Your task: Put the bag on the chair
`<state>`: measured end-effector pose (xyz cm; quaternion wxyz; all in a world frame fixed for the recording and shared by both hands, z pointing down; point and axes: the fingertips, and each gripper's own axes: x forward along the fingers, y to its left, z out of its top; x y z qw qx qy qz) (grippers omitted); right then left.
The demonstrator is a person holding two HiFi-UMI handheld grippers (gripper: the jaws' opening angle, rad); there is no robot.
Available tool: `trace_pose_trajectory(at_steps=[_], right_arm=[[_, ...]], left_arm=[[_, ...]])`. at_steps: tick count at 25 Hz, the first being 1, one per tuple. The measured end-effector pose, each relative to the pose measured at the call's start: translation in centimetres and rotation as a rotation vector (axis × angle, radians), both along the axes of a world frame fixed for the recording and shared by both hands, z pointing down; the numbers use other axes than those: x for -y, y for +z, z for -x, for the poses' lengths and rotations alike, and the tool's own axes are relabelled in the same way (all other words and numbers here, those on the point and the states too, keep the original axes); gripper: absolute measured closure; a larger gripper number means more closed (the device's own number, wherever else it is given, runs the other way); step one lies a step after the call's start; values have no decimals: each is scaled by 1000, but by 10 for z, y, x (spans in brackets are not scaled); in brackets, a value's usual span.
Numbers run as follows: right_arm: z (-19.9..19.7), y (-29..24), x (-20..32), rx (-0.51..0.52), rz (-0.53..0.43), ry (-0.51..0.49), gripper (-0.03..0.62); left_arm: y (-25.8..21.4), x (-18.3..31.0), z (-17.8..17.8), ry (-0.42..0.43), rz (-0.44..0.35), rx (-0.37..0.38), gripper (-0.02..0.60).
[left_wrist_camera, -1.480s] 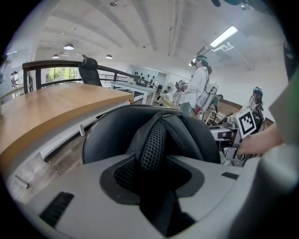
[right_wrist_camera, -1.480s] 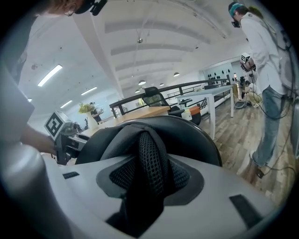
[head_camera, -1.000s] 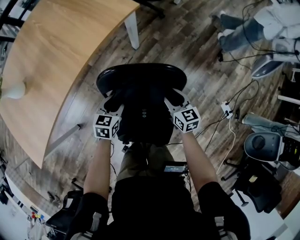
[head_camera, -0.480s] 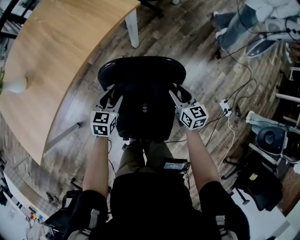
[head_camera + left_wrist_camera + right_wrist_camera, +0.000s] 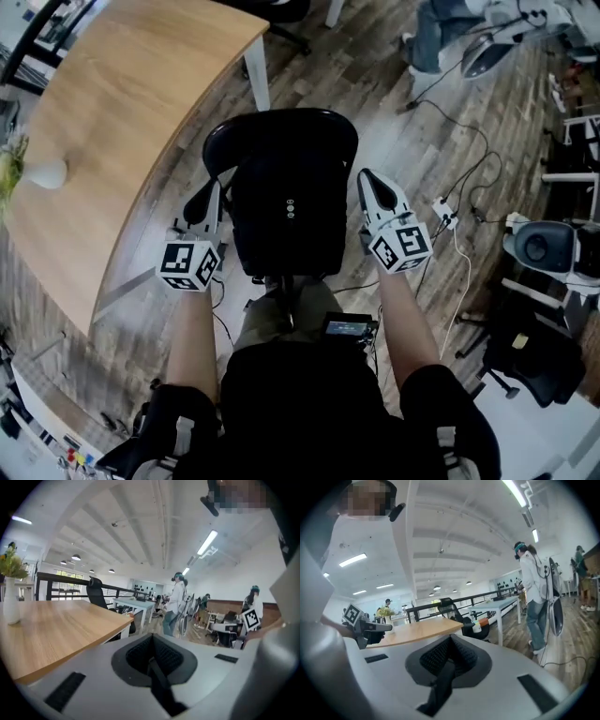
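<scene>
Seen from above, a person in dark clothing stands at the bottom of the head view with both bare forearms stretched forward, and a small dark device (image 5: 348, 328) sits at the waist. Each hand holds a gripper topped by a cube of black-and-white square markers. The left gripper (image 5: 214, 190) and the right gripper (image 5: 367, 178) sit on either side of a black bag (image 5: 286, 211), each just beside it. From above I cannot tell whether the left one touches the bag's edge. In the left gripper view, the left gripper's jaws are pressed fully together with nothing between them. The right gripper view shows the same for the right gripper: jaws closed tight and empty. The bag stands on the seat of a black chair (image 5: 281, 131), whose curved back arcs just beyond the bag. To the left of the chair is a long, curved wooden table (image 5: 122, 112), with a white vase (image 5: 47, 173) near its left edge. The floor is wood plank, and white and black cables (image 5: 450, 211) trail across it to the right of the chair. Farthest off, the gripper views show an open office with ceiling strip lights and several people standing (image 5: 176, 602) among white desks.
</scene>
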<state>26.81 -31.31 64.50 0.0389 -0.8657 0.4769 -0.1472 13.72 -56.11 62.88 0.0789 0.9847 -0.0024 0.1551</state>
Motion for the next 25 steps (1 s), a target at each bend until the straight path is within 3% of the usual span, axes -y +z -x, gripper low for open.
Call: trace_pose_trajectory(at_steps=[5, 11, 19, 25], right_arm=[[50, -78, -25, -143, -49, 67, 583], [112, -154, -62, -241, -119, 126, 582], [171, -205, -106, -340, -110, 190, 583], [202, -215, -135, -354, -106, 170, 582]], left_arm=[[-76, -13, 43, 27, -36, -140, 578], [-142, -30, 109, 37, -81, -240, 578], [-184, -61, 168, 49, -80, -300, 578], [-191, -96, 193, 66, -94, -288, 578]])
